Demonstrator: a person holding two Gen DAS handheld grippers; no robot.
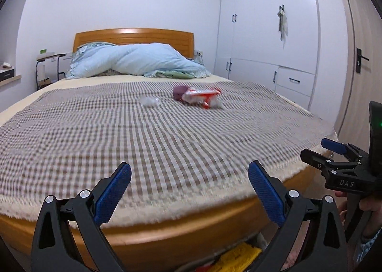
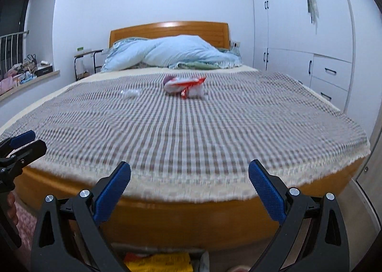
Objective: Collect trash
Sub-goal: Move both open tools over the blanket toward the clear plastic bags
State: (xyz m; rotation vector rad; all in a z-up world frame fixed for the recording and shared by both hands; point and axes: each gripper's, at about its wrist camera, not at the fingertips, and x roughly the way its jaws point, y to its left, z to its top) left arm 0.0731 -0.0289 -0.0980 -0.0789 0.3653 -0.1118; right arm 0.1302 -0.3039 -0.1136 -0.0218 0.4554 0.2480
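Observation:
On the checked bedspread [image 1: 119, 133] [image 2: 214, 128] lies a red-and-white wrapper [image 1: 200, 96] [image 2: 185, 85] with a purple lump [image 1: 179, 92] [image 2: 168, 79] behind it. A small clear crumpled piece [image 1: 149, 101] [image 2: 130, 93] lies to the left of them. My left gripper [image 1: 189, 176] hangs open over the foot of the bed, far short of the trash. My right gripper [image 2: 189, 176] is open too, at the same distance. Each gripper shows at the edge of the other's view: the right gripper [image 1: 334, 150], the left gripper [image 2: 21, 143].
A blue duvet [image 1: 133, 61] [image 2: 172, 53] is heaped against the wooden headboard [image 1: 133, 36]. White wardrobes [image 1: 267, 33] [image 2: 305, 33] line the right wall. A side table [image 1: 51, 61] stands left of the bed. Yellow packaging [image 1: 238, 257] [image 2: 162, 262] lies on the floor under the bed's foot.

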